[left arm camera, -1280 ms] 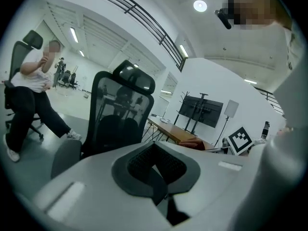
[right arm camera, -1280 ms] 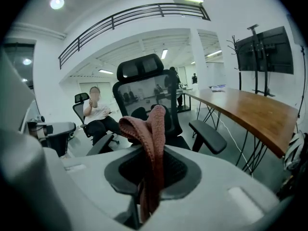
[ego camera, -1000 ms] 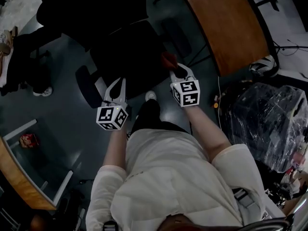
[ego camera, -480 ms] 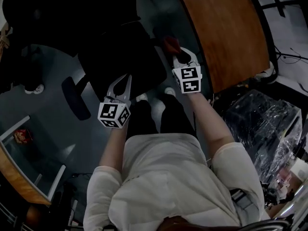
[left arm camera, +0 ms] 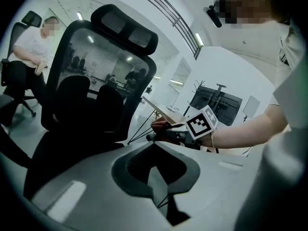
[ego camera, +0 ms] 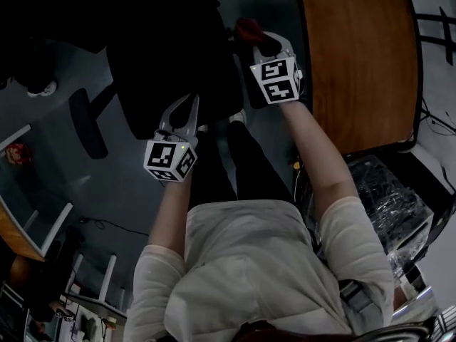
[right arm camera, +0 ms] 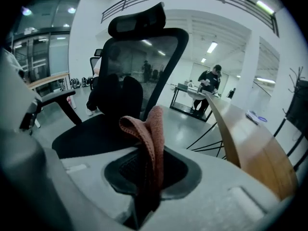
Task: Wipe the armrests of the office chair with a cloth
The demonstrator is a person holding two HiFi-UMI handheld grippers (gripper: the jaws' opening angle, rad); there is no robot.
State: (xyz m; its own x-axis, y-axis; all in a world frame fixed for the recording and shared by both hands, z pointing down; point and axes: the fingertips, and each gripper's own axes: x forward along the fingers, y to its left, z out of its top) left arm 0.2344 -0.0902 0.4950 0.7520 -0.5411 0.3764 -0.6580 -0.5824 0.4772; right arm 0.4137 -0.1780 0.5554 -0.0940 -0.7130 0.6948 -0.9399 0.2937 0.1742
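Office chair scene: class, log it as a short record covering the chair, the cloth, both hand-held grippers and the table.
Chair: black office chair, mesh back, headrest
Cloth: pinkish cloth, folded, in right jaws
Right hand-held gripper: shut on cloth
Left hand-held gripper: jaws together, empty
Table: wooden table, right of chair

No word, number or brand can be read anywhere in these views. The only printed marks are black-and-white square patterns on the marker cube (ego camera: 169,160) of the left claw (ego camera: 182,112) and on the marker cube (ego camera: 276,80) of the right claw (ego camera: 265,45) — they are coded squares, not letters or digits. The left gripper view shows one such pattern clearly on the right claw's cube, and it too spells nothing.
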